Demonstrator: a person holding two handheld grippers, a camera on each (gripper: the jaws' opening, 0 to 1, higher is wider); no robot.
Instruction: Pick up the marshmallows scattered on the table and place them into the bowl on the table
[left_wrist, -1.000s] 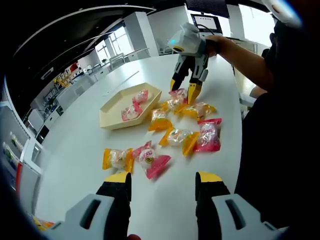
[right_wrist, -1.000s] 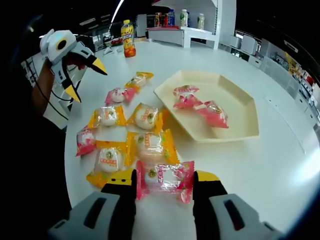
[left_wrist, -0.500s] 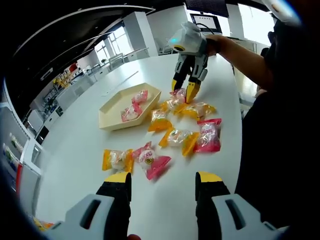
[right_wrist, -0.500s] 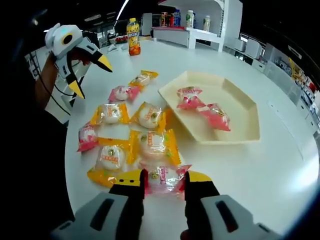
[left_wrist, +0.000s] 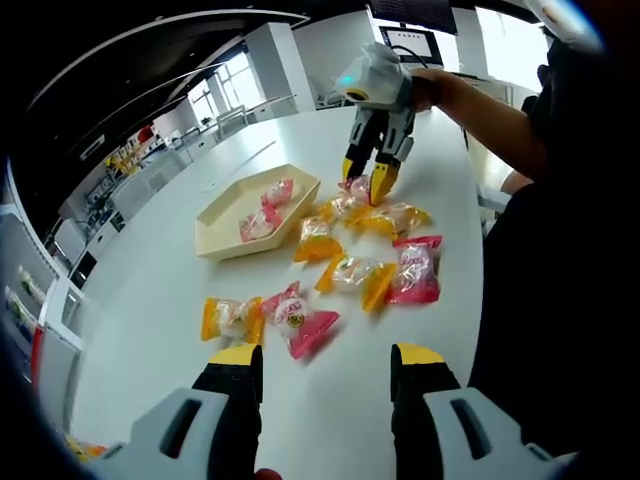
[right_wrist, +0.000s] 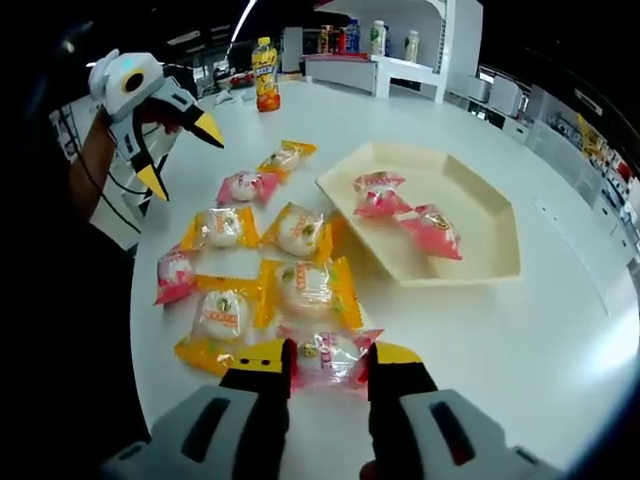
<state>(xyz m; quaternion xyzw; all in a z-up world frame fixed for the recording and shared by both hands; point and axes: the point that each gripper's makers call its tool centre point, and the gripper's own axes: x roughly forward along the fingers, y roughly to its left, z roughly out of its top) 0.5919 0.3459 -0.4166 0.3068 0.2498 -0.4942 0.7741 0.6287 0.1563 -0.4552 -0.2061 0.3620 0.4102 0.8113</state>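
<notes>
The white table (right_wrist: 560, 340) takes up most of the right gripper view, its curved edge running down the left side beside the person's dark clothing, with bare surface at the lower right. The cream bowl (right_wrist: 490, 225), a shallow six-sided tray, sits right of centre with its long axis running from upper left to lower right; two pink packets (right_wrist: 405, 210) lie inside it. Left of the bowl, the marshmallows (right_wrist: 300, 285) in yellow and pink wrappers lie close together, some touching, reaching up toward an orange bottle (right_wrist: 265, 75) at the top. In the left gripper view the bowl (left_wrist: 225, 225) lies at centre left, with open table to its left and along the bottom.

The right gripper (right_wrist: 322, 358) has its jaws narrowed onto a pink marshmallow packet (right_wrist: 325, 352) at the bottom centre, the packet's long axis crossing the jaws, its ends flaring past both tips. The left gripper (left_wrist: 322, 360) stands wide open above bare table, holding nothing, just below a pink packet (left_wrist: 298, 320) and a yellow packet (left_wrist: 230, 318).
</notes>
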